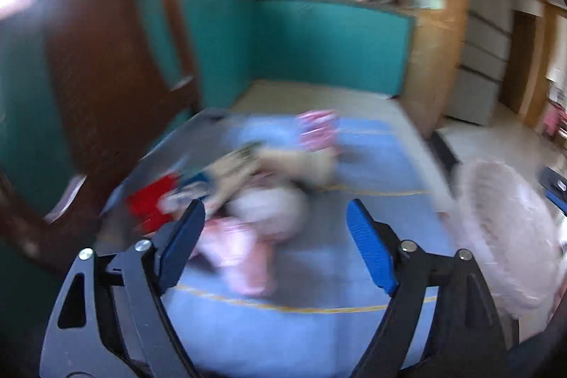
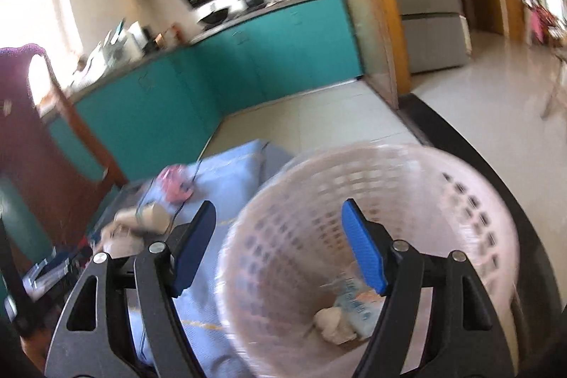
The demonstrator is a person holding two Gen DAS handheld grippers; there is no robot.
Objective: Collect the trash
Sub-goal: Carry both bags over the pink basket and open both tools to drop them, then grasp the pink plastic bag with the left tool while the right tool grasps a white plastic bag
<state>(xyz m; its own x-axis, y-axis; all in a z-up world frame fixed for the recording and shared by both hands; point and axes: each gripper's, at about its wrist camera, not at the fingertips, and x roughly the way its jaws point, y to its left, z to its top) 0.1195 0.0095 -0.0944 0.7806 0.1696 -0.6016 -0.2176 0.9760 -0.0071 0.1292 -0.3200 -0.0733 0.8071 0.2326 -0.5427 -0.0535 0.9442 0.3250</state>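
Blue pads on my left gripper sit closest to the lens, its 2 fingers spread wide with nothing between them. Past them, on the blue cloth covering the surface, lies a blurred heap of trash: a white bag, a tan crumpled piece, something red at the left, and pink wrappers just beyond the left finger. I see the pink basket at the right edge of this view, apart from the heap.

My right gripper hangs above that basket, fingers also parted and empty. At the basket's bottom I can make out 2 pieces already dropped in: a tan lump touching a pale blue and white wrapper. Left of the basket, more litter lies on the cloth.
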